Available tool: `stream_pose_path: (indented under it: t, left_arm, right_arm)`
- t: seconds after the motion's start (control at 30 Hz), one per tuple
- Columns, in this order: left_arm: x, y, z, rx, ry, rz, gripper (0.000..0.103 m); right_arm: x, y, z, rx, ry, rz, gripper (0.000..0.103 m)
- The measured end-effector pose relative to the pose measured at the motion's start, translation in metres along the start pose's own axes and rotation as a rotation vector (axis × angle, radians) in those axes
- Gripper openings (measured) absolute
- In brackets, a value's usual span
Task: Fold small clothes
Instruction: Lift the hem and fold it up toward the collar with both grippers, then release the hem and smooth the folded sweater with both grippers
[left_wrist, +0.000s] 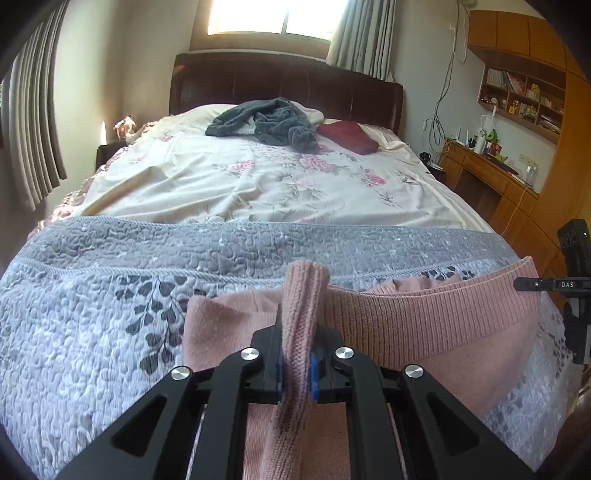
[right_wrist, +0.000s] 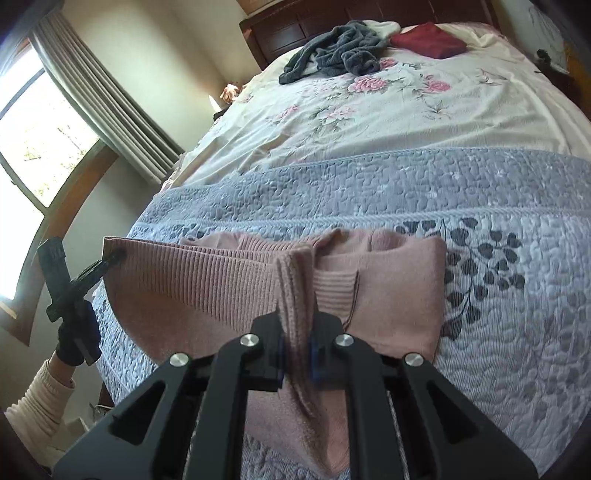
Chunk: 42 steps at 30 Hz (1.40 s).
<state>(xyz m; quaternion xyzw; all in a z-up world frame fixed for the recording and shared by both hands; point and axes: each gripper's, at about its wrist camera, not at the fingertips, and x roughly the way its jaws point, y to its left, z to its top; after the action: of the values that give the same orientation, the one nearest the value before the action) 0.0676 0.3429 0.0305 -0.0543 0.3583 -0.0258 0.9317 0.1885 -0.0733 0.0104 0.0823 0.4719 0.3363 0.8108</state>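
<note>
While both hand-held grippers are clamped on the same garment, the pink ribbed-knit sweater (left_wrist: 436, 321) lies flat at the near end of the bed, on the grey-lilac quilted bedspread with dark leaf print (left_wrist: 92, 302). Left black two-finger gripper (left_wrist: 296, 363): jaws nearly closed, blue pads pinching a bunched ridge of the pink knit that stands up between the fingers and trails back under the tool. Right black two-finger gripper (right_wrist: 296, 360): same pose, jaws nearly closed on a raised fold of the sweater, fabric draping down between the finger arms. In the right wrist view the left gripper shows at the far left edge of the sweater, tip touching the ribbed hem corner, held in a black-gloved hand (right_wrist: 75, 341) with a cream ribbed sleeve cuff (right_wrist: 37, 402) below; the hand grips the handle upright, forearm coming up from low left. In the left wrist view the right gripper shows only partly at the right frame edge, beside the sweater's ribbed hem. Beyond the bedspread lies a cream floral sheet (left_wrist: 258, 181). Near the dark brown headboard (left_wrist: 288, 83) sit a crumpled dark grey fleece garment (left_wrist: 269, 123) and a folded maroon cloth (left_wrist: 349, 137), well apart from the sweater. Wooden desk and shelves (left_wrist: 517, 110) along the right wall, grey curtains (left_wrist: 33, 129) on the left.
</note>
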Motion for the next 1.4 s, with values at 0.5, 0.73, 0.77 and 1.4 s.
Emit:
stream_pose_path:
  t: [0.5,0.73,0.77,1.4]
  left_arm:
    - [0.151,0.041,-0.022,-0.033,0.214,0.153,0.01]
    - [0.163,0.059,-0.036,-0.124,0.279,0.171,0.023]
    - [0.157,0.061,-0.036,-0.143,0.267,0.174,0.025]
    - [0.03,-0.032,-0.107,0.052,0.293,0.078,0.05]
  right_arm:
    - [0.129,-0.071,0.033,0.13,0.113,-0.165,0.009]
    - [0.148,-0.089,0.019,0.179,0.16,-0.214,0.017]
    - [0.143,-0.089,0.017,0.187,0.152,-0.213,0.023]
    - [0.05,-0.037,-0.125,0.171,0.304,-0.085,0.031]
